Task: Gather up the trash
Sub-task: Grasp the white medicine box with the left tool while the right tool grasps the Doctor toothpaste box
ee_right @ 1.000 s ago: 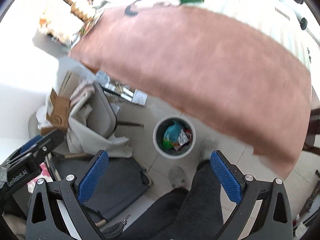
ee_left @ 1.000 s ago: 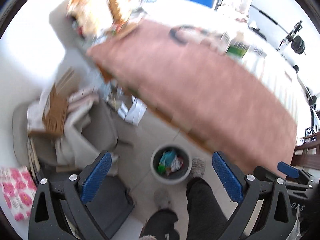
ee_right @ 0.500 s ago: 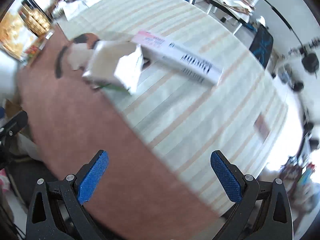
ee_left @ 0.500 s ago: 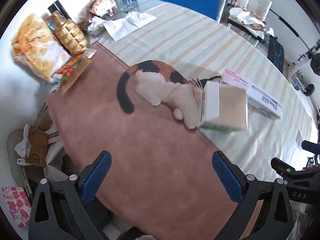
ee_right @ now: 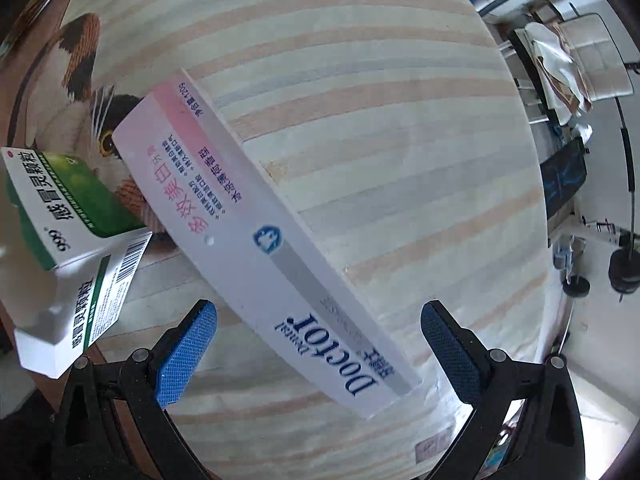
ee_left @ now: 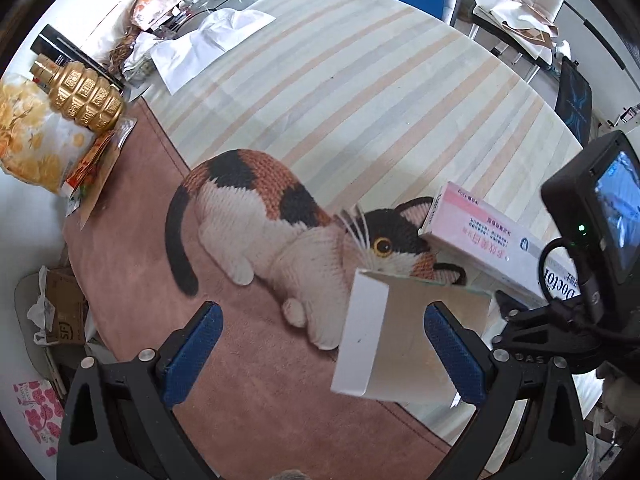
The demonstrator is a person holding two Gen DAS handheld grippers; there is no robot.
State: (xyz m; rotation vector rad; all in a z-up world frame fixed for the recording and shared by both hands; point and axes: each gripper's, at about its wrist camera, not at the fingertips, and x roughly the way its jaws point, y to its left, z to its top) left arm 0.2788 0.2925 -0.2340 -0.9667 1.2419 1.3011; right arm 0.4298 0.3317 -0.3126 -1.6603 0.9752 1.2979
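A long white-and-pink toothpaste box lies on the striped tablecloth; its near end sits between my right gripper's wide-open blue pads, not gripped. A green-and-white medicine box lies to its left. In the left wrist view the medicine box stands between my left gripper's open pads, close to the right pad. The toothpaste box lies behind it.
A brown mat with a knitted cat covers the near table part. A gold bottle, snack bags and white paper crowd the far left. My right gripper's body fills the right side. Chairs stand beyond the table.
Both grippers swung up from the floor bin to the tabletop, then closed in on the boxes. The boxes have not moved. Both stayed open.
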